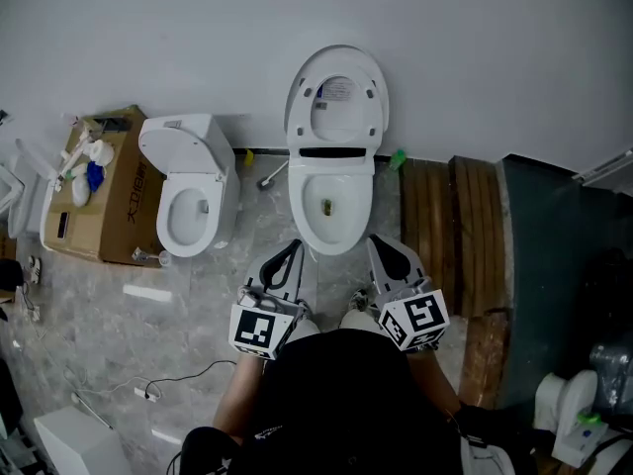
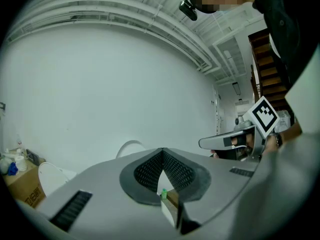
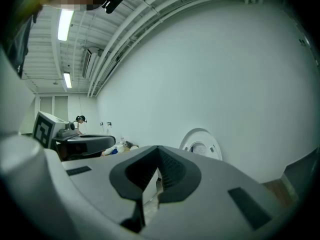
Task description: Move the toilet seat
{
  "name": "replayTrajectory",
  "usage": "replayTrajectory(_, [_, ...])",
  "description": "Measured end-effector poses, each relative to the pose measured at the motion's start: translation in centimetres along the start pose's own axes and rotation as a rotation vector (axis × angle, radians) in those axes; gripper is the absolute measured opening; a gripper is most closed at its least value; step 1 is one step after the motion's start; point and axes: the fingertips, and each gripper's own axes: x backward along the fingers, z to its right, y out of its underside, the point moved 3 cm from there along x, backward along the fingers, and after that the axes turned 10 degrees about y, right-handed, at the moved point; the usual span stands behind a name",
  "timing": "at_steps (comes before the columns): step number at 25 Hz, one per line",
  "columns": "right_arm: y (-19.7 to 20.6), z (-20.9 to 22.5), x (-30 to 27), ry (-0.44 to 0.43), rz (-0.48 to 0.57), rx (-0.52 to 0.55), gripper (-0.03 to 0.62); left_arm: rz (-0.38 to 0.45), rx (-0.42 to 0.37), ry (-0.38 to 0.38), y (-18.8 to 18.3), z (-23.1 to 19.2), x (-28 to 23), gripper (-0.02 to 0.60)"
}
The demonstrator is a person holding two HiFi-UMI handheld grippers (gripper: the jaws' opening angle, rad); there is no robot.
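**Both grippers closed and empty before a toilet with its seat up**

The left gripper (image 2: 163,151) has its jaws pressed together at the tips with nothing between them. Its dark, ribbed pads (image 2: 148,172) sit in a smooth grey shell. The right gripper (image 3: 158,151) is the same, its jaws together and empty. In the head view both point level toward the wall, side by side, just short of the front of the bowl (image 1: 307,206). Neither touches it.

The toilet seat (image 1: 374,107) stands raised behind the bowl, leaning back toward the white wall (image 1: 198,28). It is a glossy oval ring, and a printed label shows through its opening. Below it the bowl's rim lies bare, a smooth, white, rounded-off oval.

As for progress, a raised seat fits two stages. It may already have been swung up, in which case the job is done. Or it may be waiting to be brought down onto the rim. The pictures do not settle which.

Further out, the floor (image 1: 198,295) is grey and marbled. A second toilet (image 1: 188,206), smaller, white and open, stands to the left beside a brown cardboard box (image 1: 109,206). To the right, rough wooden planks (image 1: 435,226) lie along the floor.
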Motion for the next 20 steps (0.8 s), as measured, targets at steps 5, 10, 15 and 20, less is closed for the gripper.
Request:
replayTrajectory(5, [0.4,-1.9,0.3,0.037,0.011,-0.006,0.012,0.004,-0.007,0.042,0.2,-0.7,1.8,0.008])
replayTrajectory(10, [0.7,-3.3,0.9,0.080,0.027,-0.021,0.012,-0.001,-0.019,0.069,0.5,-1.4,3.5,0.008])
replayTrajectory(15, [0.8,-4.5,1.4,0.077,0.024,-0.009,0.012,0.005,-0.021,0.052,0.4,-2.1,4.1,0.008])
replayTrajectory(20, [0.4,-4.4,0.9,0.065,0.016,0.019,0.012,0.000,0.005,0.017,0.5,-2.3,3.5,0.008])
